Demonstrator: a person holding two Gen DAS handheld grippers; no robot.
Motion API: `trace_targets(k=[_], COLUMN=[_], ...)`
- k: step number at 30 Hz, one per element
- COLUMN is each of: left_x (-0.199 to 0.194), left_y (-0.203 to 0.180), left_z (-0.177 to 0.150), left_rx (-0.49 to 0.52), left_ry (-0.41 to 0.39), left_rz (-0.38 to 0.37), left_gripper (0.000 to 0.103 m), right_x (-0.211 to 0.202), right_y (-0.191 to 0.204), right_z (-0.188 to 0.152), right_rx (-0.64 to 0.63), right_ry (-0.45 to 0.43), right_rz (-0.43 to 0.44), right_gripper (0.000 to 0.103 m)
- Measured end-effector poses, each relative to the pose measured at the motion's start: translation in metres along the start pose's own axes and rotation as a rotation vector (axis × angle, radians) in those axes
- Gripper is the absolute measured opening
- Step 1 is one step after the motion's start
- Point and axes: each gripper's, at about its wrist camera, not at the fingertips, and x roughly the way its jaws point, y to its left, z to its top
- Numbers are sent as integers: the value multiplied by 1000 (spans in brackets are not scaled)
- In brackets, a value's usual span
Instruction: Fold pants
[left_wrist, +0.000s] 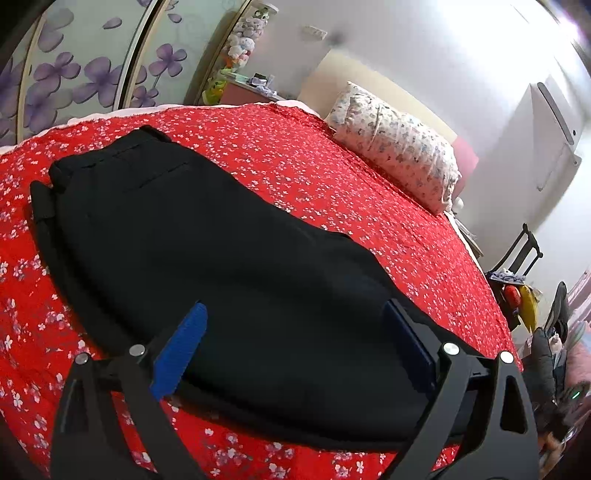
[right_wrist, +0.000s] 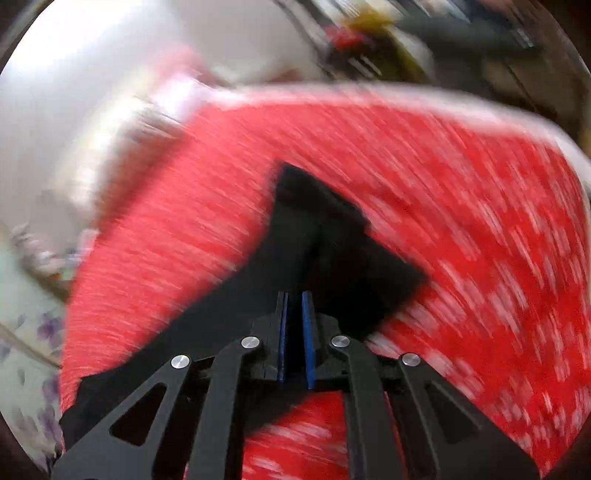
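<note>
Black trousers (left_wrist: 207, 236) are lying flat on the red floral bedspread (left_wrist: 332, 173), their long axis running away from my left gripper (left_wrist: 295, 347) toward the waistband at the far end. My left jaws are hanging spread wide over the near end, gripping nothing. My right gripper (right_wrist: 295, 332) is clenching a fold of the black cloth (right_wrist: 317, 236), so I am judging it better placed to carry the fold.

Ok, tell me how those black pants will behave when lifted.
Probably floppy: the pants lie flat, following the bedspread. Where the right tool pinches them, the cloth peaks and drapes, so unheld parts will likely sag.
</note>
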Motion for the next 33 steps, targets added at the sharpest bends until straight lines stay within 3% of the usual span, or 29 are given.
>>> trace_targets(k=[1,4,5,6,8,11,15,17,19,23,27,29,31,33], left_x=[0,-2,-3,-3,-3,-1,0,0,1,1,1,-2,-6,-9], left_y=[1,2,2,2,0,-4,-5,-5,-4,-4,-2,0,3,8], left_z=[1,2,3,3,2,-1,-2,-2,-2,-1,0,2,6,10], left_rx=[-7,-17,-18,-19,-13,4,5,6,7,12,4,-6,-26,-58], left_ry=[3,-2,-5,-7,-6,-2,2,0,2,3,2,-10,-29,-44], left_rz=[-3,-4,-3,-3,-2,3,3,5,6,10,-2,-31,-66,-98], left_gripper=[95,95,95,95,96,96,96,96,96,96,97,97,99,100], right_x=[11,0,-6,-14,-24,-25,4,9,12,10,19,25,29,28], right_y=[-14,-30,-32,-35,-39,-47,-44,-34,-25,-18,-21,-24,-28,-36], right_z=[-2,0,0,0,0,1,-9,-11,-14,-16,-16,-14,-14,-17], right_rx=[30,134,162,194,222,244,277,247,203,223,258,272,283,330], right_ry=[55,60,43,6,-49,-51,122,154,163,166,116,77,46,35], right_rz=[-11,41,45,60,101,236,335,322,250,200,201,223,243,322], right_gripper=[8,10,23,45,49,48,43,43,42,40,40,34,13,5])
